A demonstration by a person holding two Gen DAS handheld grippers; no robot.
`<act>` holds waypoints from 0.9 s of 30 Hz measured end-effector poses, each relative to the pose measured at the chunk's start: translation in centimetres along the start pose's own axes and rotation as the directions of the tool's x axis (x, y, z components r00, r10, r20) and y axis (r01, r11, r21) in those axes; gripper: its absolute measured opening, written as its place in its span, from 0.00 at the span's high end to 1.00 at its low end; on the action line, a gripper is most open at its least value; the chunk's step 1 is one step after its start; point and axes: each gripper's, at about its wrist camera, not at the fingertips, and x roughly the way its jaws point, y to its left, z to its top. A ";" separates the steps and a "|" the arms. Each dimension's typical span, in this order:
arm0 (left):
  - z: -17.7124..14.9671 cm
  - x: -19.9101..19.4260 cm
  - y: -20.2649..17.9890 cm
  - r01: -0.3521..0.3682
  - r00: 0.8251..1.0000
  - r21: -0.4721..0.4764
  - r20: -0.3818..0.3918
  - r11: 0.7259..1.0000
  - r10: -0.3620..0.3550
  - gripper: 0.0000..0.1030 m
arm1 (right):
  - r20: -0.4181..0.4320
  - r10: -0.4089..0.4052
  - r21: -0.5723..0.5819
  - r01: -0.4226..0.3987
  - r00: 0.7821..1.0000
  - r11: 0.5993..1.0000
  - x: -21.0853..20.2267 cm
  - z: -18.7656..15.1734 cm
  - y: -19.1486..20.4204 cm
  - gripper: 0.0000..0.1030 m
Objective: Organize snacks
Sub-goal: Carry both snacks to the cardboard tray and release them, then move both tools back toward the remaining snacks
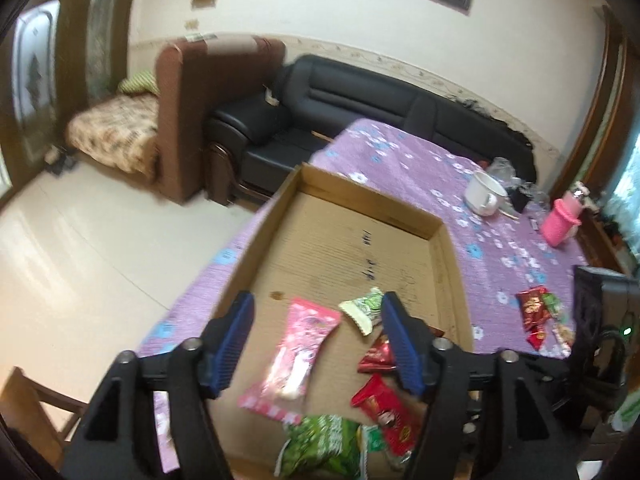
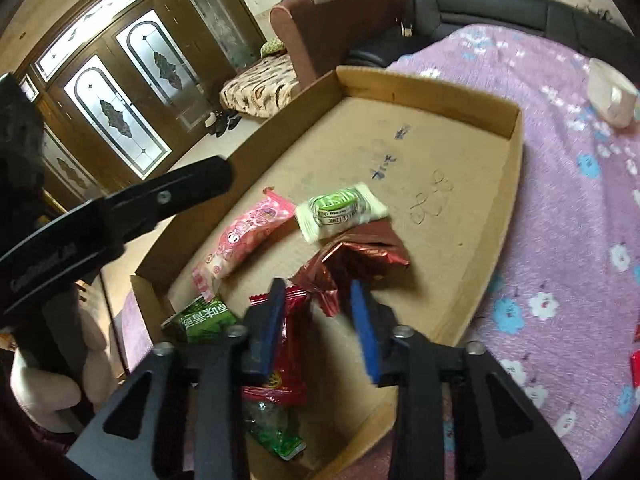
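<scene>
A shallow cardboard box [image 1: 436,222] [image 2: 516,120] lies on the purple flowered tablecloth. In it lie a pink snack pack [image 1: 296,354] [image 2: 244,236], a white-green candy [image 1: 362,308] [image 2: 340,210], dark red foil packs [image 1: 376,356] [image 2: 360,256], a red pack [image 1: 390,416] [image 2: 286,360] and green packs [image 1: 324,446] [image 2: 204,320]. My left gripper [image 1: 318,312] is open and empty above the box. My right gripper [image 2: 318,292] is open above the red packs, holding nothing. Several snacks [image 1: 538,314] lie on the cloth right of the box.
A white mug [image 1: 484,194] [image 2: 610,94] and a pink cup [image 1: 560,220] stand at the table's far side. A black sofa [image 1: 320,96] and a brown sofa [image 1: 188,112] stand behind. The left gripper's body [image 2: 120,208] shows in the right wrist view.
</scene>
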 end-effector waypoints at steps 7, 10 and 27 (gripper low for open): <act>-0.8 -3.3 -2.5 -0.083 0.993 0.065 0.085 0.994 0.077 0.29 | 0.090 -0.041 0.000 0.041 0.995 0.999 -4.4 -1.3 -0.5 0.54; -1.1 -4.7 -3.9 -0.093 0.991 0.086 0.109 0.992 0.083 0.29 | 0.130 -0.069 -0.005 0.070 0.989 0.998 -6.5 -2.1 -0.7 0.51; -4.5 -11.7 -14.5 -0.120 0.977 0.251 0.200 0.961 0.069 0.22 | 0.371 -0.341 0.117 0.320 0.864 0.940 -19.1 -9.4 -5.1 0.19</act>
